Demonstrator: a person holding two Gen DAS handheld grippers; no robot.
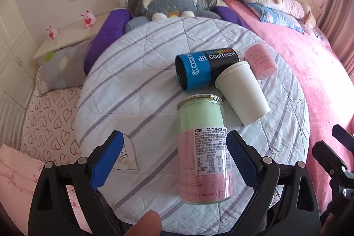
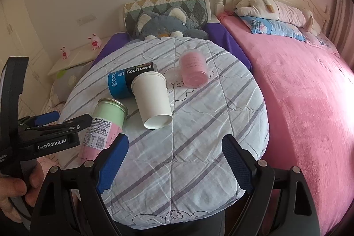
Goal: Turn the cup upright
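A white paper cup (image 1: 242, 93) lies on its side on the striped quilt (image 1: 137, 85), its rim against a blue and black CoolTowel can (image 1: 205, 69); it also shows in the right wrist view (image 2: 152, 101). A green and pink glass jar (image 1: 204, 149) lies between the fingers of my open left gripper (image 1: 174, 158), nearer the right finger. My right gripper (image 2: 174, 163) is open and empty, over bare quilt (image 2: 199, 125) short of the cup. The left gripper (image 2: 64, 123) shows around the jar (image 2: 104, 125) in the right wrist view.
A pink plastic cup (image 2: 194, 70) lies on its side behind the paper cup. The can (image 2: 126, 81) lies beside them. A grey plush cat (image 2: 161, 25) sits at the quilt's far end. A pink bedspread (image 2: 298, 92) lies to the right.
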